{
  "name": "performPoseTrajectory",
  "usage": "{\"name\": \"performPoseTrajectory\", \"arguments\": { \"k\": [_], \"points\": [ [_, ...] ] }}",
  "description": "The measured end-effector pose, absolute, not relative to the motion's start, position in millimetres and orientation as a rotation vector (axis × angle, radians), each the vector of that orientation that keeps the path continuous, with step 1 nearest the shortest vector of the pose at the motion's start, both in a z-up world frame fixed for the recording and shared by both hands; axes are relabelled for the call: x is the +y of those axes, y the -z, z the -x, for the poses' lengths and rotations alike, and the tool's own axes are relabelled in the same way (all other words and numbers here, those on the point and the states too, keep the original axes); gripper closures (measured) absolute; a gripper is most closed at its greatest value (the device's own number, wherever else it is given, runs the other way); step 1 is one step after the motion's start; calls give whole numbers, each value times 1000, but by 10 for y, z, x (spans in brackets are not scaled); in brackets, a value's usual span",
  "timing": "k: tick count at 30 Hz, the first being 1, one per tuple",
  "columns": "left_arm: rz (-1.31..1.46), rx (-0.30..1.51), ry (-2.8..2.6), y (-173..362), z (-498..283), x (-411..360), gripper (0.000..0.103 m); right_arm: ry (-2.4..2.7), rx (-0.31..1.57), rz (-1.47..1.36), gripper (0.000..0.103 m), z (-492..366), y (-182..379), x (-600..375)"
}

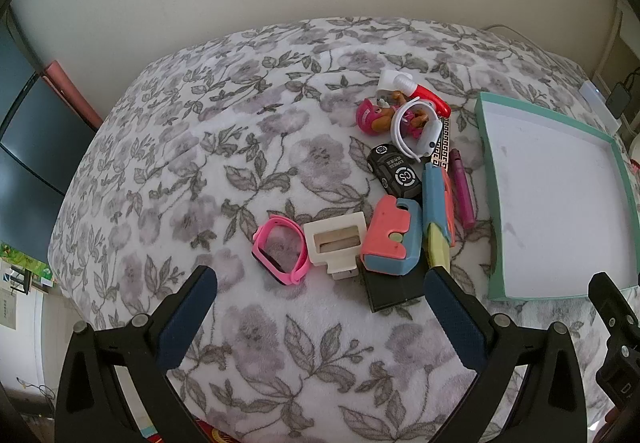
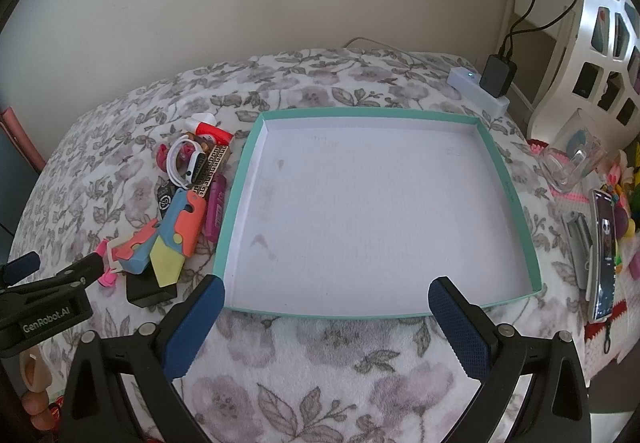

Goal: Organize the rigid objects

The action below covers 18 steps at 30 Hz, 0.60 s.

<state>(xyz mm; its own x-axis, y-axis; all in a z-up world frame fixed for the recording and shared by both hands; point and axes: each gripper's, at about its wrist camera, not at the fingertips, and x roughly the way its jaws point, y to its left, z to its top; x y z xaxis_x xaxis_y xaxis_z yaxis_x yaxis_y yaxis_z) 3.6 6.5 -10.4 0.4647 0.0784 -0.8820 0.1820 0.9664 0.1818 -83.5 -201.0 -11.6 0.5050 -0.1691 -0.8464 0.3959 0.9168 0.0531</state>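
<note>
Both hand-held grippers hover low over a bed with a floral blanket [image 1: 168,147], and neither one has anything in it. The left hand-held gripper [image 1: 320,295] is spread wide, its blue pads at the bottom of the left wrist view, pointed at a heap of small toys in the centre-right of the frame. Nearest its fingers lie a pink watch [image 1: 281,250] and, just beside it, a cream plastic piece [image 1: 335,241]. Touching that on the right is a coral-and-blue block [image 1: 392,241], which rests partly on a black flat box [image 1: 394,289]. A blue-and-yellow toy [image 1: 435,211] leans alongside, with a magenta pen [image 1: 462,187] just to its right. Further up the frame sit a black toy car [image 1: 394,171], a white band [image 1: 416,127] looped over a pink doll figure [image 1: 370,117], and a red-and-white toy [image 1: 416,91] at the top of the pile.

Over in the right wrist view, the right hand-held gripper [image 2: 326,303] is also wide apart, framing the near rim of a teal-edged tray [image 2: 516,203] that fills the middle of the frame. The toy pile lies just left of the tray. A phone [image 2: 604,255] lies at the right edge.
</note>
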Motion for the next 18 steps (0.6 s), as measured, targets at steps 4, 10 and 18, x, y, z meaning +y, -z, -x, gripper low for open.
{"name": "performPoseTrajectory", "arguments": {
  "k": [4, 10, 18],
  "points": [
    [-263, 1091, 65, 109, -37, 68, 0, 345, 987, -255, 0, 831, 115, -2012],
    [-236, 1096, 80, 119, -41, 105, 0, 346, 985, -264, 0, 832, 117, -2022],
    [-170, 1070, 59, -86, -273, 352, 0, 289, 980, -174, 0, 648, -41, -1906]
  ]
}}
